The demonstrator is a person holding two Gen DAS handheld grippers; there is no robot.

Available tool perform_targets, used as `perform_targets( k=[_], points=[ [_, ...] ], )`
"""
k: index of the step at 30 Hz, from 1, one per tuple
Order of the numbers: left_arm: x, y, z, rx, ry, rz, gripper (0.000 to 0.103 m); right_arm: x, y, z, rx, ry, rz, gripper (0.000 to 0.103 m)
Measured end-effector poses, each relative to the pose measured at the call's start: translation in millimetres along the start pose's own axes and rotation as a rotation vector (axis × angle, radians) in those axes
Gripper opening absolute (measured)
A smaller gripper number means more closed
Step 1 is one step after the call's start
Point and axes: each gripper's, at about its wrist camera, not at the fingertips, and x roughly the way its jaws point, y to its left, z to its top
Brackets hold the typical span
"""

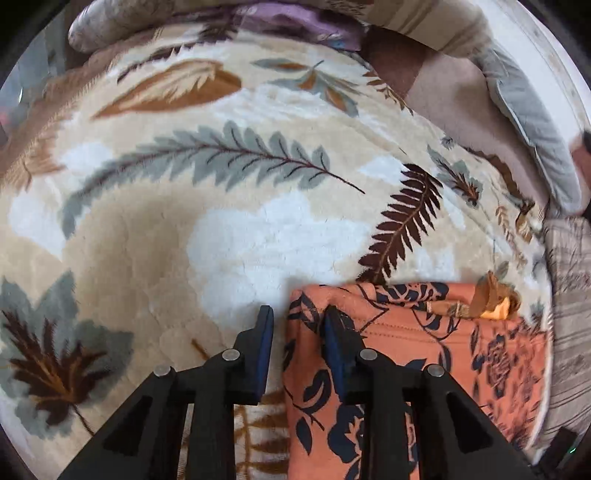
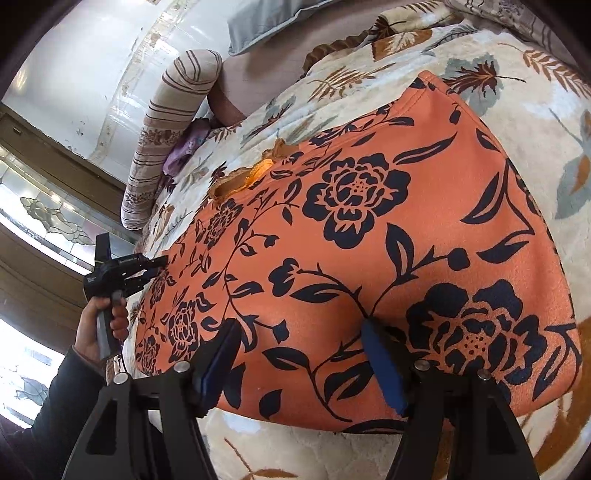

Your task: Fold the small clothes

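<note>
Right wrist view, nearest first: right hand-held gripper at bottom centre, blue pads spread wide, released, nothing between them. Its tips sit over the near hem of the orange floral garment, which fills the middle of the frame and lies flat on the leaf-patterned blanket covering the bed. Garment looks already folded at least once, judging by its blocky outline; neckline with tan trim sits at the far left edge.

Left wrist view: left hand-held gripper at bottom centre, jaws parted but narrower. Right-side finger rests on or against the garment's corner edge; left-side finger over bare blanket. Cloth edge stands in the gap, so it straddles the edge without clamping. Released, as far as I can judge.

Same left tool appears at mid-left in the right wrist view, gripped by the person's hand, tip at the garment's far side edge.

Likely step: take both ends of one edge for the next fold. To do it well:
- slide lower fingers under all layers, not just the top one;
- close both tools at matching points on the edge;
- lift low and carry evenly so the fold line stays straight;
- plush blanket may drag the cloth.

Farther off: striped bolster upper left, grey pillow at top.
</note>
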Motion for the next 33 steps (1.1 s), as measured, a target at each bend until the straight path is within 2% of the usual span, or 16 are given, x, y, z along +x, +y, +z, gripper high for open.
perform_targets(
  k=[6,10,11,12,14,15,18,21,22,23,24,26,28,30,31,33],
  points=[
    [-27,4,-14,-0.049,-0.048,0.018,0.03,-3,1,-3,-0.008,-0.015,0.009,0.076],
    [-69,-8,-39,0.022,-0.133,0.005,0.032,-7,0,-5,0.009,-0.029,0.016,0.076],
    [-80,-14,-49,0.042,-0.152,0.002,0.039,-9,1,-5,0.012,-0.032,0.014,0.076],
    [-89,-21,-60,0.069,-0.171,-0.005,0.05,-12,3,-5,0.015,-0.039,0.015,0.076],
    [-102,-35,-81,0.116,-0.195,-0.013,0.063,-25,5,-6,0.015,-0.071,0.037,0.076],
    [-108,-42,-96,0.139,-0.207,-0.018,0.065,-31,6,-6,0.019,-0.092,0.045,0.076],
    [-113,-59,-127,0.202,-0.191,-0.039,0.066,-56,-11,-8,0.087,-0.168,0.026,0.076],
    [-95,-66,-148,0.221,-0.154,-0.025,0.068,-66,-61,-10,0.292,-0.195,-0.024,0.076],
    [-87,-66,-151,0.22,-0.124,-0.005,0.068,-68,-78,-14,0.378,-0.203,0.039,0.074],
    [-78,-65,-155,0.216,-0.091,0.022,0.068,-72,-82,-15,0.409,-0.219,0.069,0.075],
    [-74,-63,-158,0.208,-0.073,0.038,0.068,-79,-79,-14,0.399,-0.236,0.058,0.075],
    [-78,-59,-160,0.185,-0.088,0.032,0.068,-91,-65,-13,0.311,-0.278,0.032,0.076],
    [-87,-57,-160,0.171,-0.114,0.012,0.068,-93,-62,-15,0.295,-0.283,0.058,0.076],
    [-85,-54,-161,0.168,-0.115,0.034,0.068,-83,-73,-17,0.35,-0.239,0.02,0.076],
    [-79,-52,-162,0.168,-0.095,0.055,0.068,-79,-80,-20,0.378,-0.228,0.027,0.076],
    [-68,-48,-163,0.164,-0.058,0.077,0.068,-86,-82,-20,0.401,-0.252,0.047,0.076]
  ],
)
